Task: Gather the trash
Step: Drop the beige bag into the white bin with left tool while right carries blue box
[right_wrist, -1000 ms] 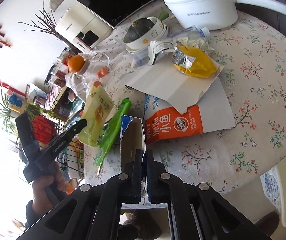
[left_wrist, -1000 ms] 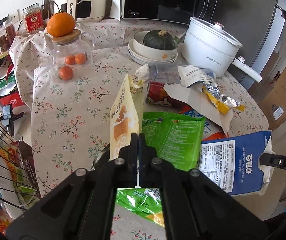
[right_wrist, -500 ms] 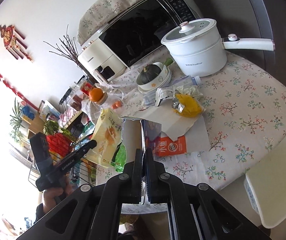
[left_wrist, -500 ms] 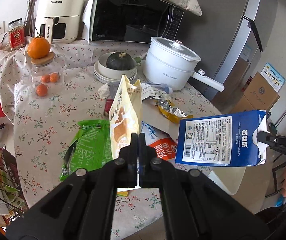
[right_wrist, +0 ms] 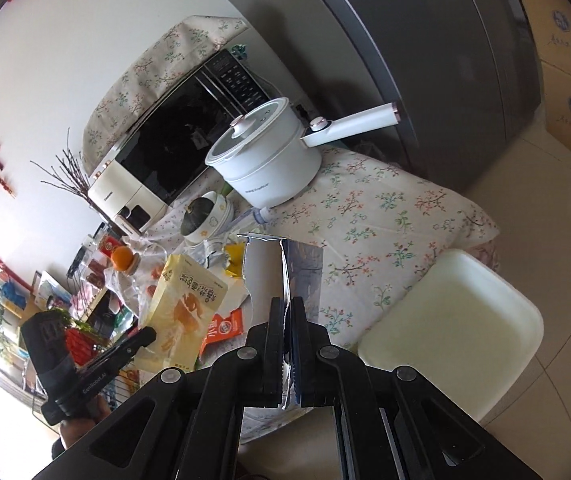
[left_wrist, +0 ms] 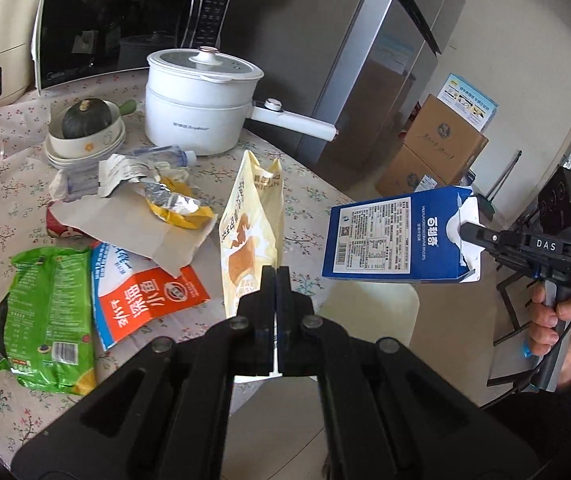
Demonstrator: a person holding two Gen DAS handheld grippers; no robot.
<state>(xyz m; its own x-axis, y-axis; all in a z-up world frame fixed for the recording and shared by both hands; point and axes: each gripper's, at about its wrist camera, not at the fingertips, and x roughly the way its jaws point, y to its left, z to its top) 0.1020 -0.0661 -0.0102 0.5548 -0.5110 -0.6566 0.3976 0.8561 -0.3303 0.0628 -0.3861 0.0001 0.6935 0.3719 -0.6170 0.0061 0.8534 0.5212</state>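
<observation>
Black left tongs [left_wrist: 276,280] are closed on the bottom edge of a yellow snack bag [left_wrist: 251,236], held upright in the air above the near edge of the tabletop [left_wrist: 317,200]. The right tongs [right_wrist: 286,320] are clamped on the torn open end of a blue carton [left_wrist: 397,236], which hangs sideways off the tabletop's right edge, above a cream stool [right_wrist: 457,328]. On the tabletop near its front edge lie a green wrapper [left_wrist: 45,316] and an orange-and-white bag [left_wrist: 141,292]; farther back lie crumpled paper [left_wrist: 125,168] and a yellow foil wrapper [left_wrist: 177,208], in front of a white pot [left_wrist: 201,100].
</observation>
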